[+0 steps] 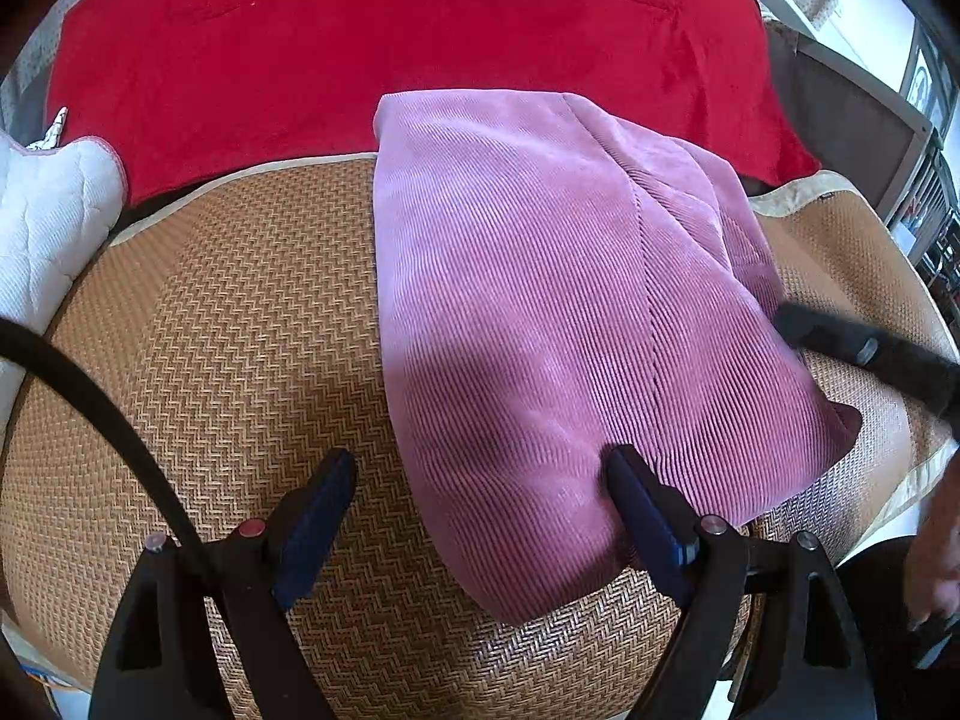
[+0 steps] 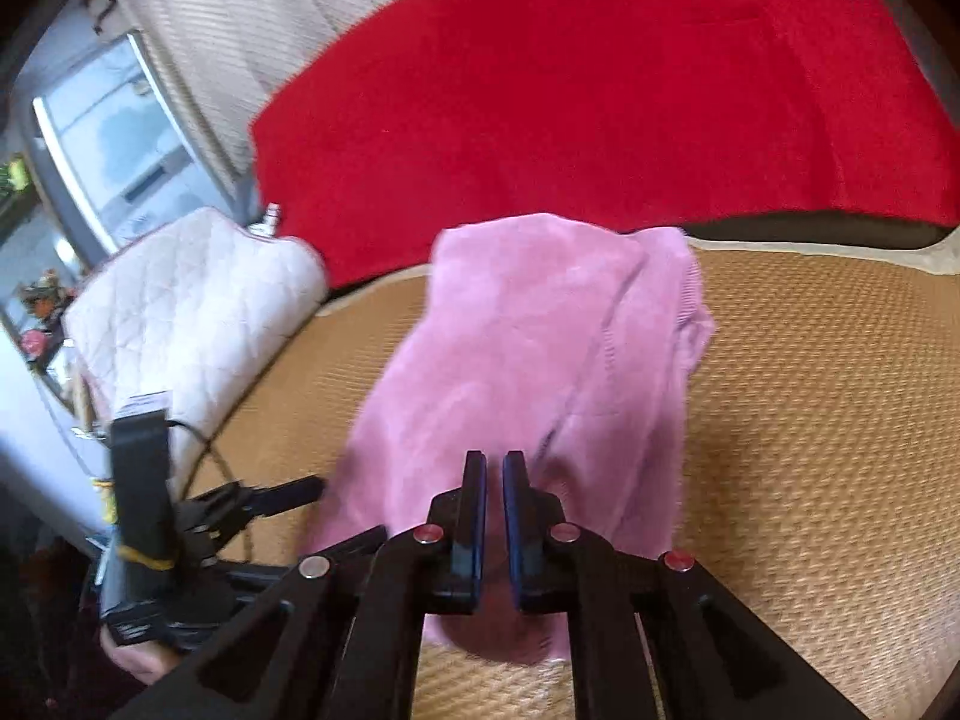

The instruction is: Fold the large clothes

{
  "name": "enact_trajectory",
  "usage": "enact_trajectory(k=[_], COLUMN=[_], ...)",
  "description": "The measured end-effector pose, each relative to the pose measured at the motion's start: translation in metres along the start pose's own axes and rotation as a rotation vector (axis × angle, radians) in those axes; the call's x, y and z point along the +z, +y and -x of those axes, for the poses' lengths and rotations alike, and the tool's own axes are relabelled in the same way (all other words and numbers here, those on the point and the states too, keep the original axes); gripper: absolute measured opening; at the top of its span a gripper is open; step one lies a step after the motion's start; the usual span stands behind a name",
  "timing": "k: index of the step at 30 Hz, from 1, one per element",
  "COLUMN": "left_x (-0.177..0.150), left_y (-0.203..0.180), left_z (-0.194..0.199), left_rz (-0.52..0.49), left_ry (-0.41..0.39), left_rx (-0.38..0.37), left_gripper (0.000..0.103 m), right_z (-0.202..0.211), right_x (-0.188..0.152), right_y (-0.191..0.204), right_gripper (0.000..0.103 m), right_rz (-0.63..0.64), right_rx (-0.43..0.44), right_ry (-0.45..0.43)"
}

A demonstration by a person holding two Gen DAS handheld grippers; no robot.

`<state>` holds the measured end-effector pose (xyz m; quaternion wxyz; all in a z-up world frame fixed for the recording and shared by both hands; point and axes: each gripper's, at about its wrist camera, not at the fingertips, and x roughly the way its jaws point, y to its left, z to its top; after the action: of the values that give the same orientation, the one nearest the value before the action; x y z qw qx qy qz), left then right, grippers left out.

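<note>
left gripper (image 1: 480,504) spread wide | right gripper (image 2: 493,510) nearly closed; pink garment (image 1: 528,312) (folded) on mat (image 1: 240,330)

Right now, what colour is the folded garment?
Pink, finely ribbed corduroy garment; clearest in the left wrist view.

Pink corduroy garment (image 1: 540,312) folded, flat on mat.

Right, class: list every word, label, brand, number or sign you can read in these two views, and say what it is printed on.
No text can be read in either view.
White label on the left gripper's black body, in the right wrist view: too blurred to read.
Pink garment, red blanket, woven mat, white quilted cloth: no print visible.
</note>
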<state>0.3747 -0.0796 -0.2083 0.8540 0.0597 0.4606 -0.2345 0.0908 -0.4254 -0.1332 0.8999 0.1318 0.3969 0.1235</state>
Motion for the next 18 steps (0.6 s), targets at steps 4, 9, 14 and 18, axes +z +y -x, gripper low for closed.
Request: enact_trajectory(k=[4,9,14,18], left_x=[0.000,0.001,0.002,0.002], left_y=[-0.005,-0.005,-0.006,-0.008], left_z=[-0.001,-0.001,0.000,0.002], left_rz=[-0.010,-0.007,-0.012,-0.011], left_ry=[0.004,0.001,-0.002,-0.001], left_rx=[0.004,0.005,0.011,0.009], left_gripper=[0.086,0.086,0.086,0.086], right_z=[-0.027,-0.021,-0.008,-0.005], right_x=[-0.012,-0.007,0.003,0.020], right_y=[-0.013,-0.021,-0.018,-0.020], right_gripper=[0.007,0.007,0.007,0.007], right_rz=[-0.020,-0.065,-0.065,-0.060], right_rx=[-0.042,-0.020,-0.006,-0.033], right_ry=[0.077,0.079,0.025,-0.016])
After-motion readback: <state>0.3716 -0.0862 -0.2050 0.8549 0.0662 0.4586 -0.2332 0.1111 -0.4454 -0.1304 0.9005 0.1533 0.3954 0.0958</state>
